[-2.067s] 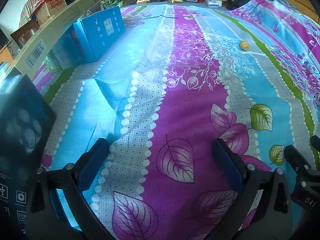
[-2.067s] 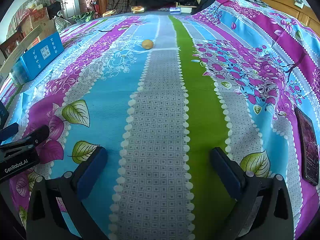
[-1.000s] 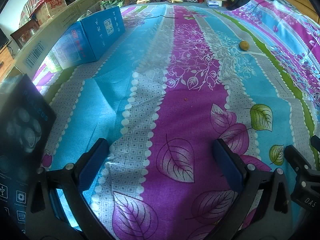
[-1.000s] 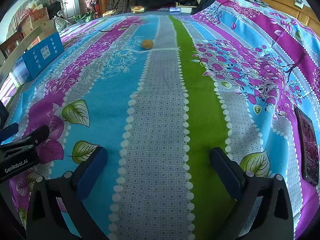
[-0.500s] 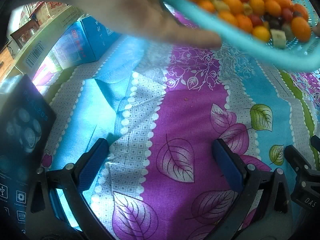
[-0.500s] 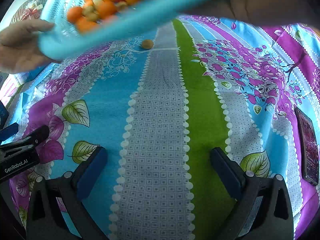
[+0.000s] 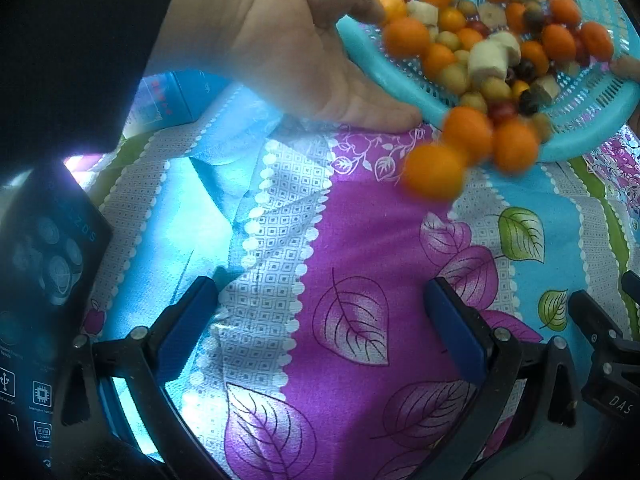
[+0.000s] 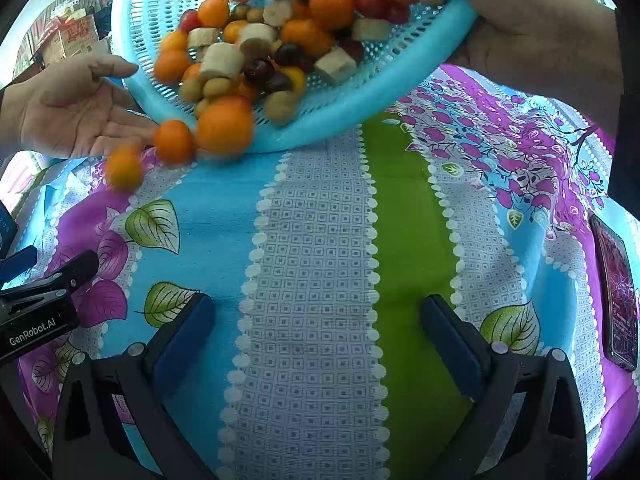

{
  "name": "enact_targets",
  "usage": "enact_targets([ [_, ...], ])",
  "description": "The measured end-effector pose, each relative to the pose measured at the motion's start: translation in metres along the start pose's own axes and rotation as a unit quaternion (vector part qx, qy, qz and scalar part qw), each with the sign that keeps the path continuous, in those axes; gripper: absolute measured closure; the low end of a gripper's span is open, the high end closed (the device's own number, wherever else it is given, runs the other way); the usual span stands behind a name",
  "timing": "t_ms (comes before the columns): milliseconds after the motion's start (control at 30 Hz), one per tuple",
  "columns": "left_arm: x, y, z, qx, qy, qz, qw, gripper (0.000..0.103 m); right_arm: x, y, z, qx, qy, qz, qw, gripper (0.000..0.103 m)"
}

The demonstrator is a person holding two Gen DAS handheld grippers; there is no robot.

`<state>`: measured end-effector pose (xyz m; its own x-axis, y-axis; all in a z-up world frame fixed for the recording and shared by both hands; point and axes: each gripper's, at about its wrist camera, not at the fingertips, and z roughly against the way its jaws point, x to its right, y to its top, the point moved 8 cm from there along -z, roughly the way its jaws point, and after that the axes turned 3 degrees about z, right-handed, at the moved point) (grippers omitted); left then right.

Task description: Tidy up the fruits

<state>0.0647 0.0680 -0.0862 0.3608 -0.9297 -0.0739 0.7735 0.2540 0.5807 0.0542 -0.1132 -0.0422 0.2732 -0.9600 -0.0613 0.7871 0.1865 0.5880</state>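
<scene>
A person's hands (image 7: pixel 288 40) tilt a turquoise perforated basket (image 7: pixel 592 108) (image 8: pixel 352 100) above the patterned bedspread. It holds several small orange fruits, banana pieces, dark cherries and pale round fruits. Orange fruits (image 7: pixel 434 172) (image 8: pixel 124 168) are spilling over the rim, blurred in mid-air. My left gripper (image 7: pixel 328 324) rests low on the purple leaf stripe, open and holding nothing. In the right wrist view my right gripper (image 8: pixel 316 332) is also open, over the grey and green stripes, with nothing between its fingers.
A dark printed box (image 7: pixel 40 280) stands at the left. A blue carton (image 7: pixel 168 96) lies farther back on the left. A phone (image 8: pixel 618 292) lies on the bedspread at the right. The other gripper's body (image 8: pixel 36 312) shows at the left edge.
Hands brought a basket of fruit in over the bed half a second ago; it is now tilted more steeply and orange fruits are falling out. Both grippers stayed still and open.
</scene>
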Motion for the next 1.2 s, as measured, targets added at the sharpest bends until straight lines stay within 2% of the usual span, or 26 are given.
enact_targets([
  [1200, 0.0005, 0.0008, 0.0014, 0.001, -0.003, -0.004, 1.0, 0.0, -0.0005, -0.001, -0.0004, -0.003, -0.001, 0.001, 1.0, 0.0],
])
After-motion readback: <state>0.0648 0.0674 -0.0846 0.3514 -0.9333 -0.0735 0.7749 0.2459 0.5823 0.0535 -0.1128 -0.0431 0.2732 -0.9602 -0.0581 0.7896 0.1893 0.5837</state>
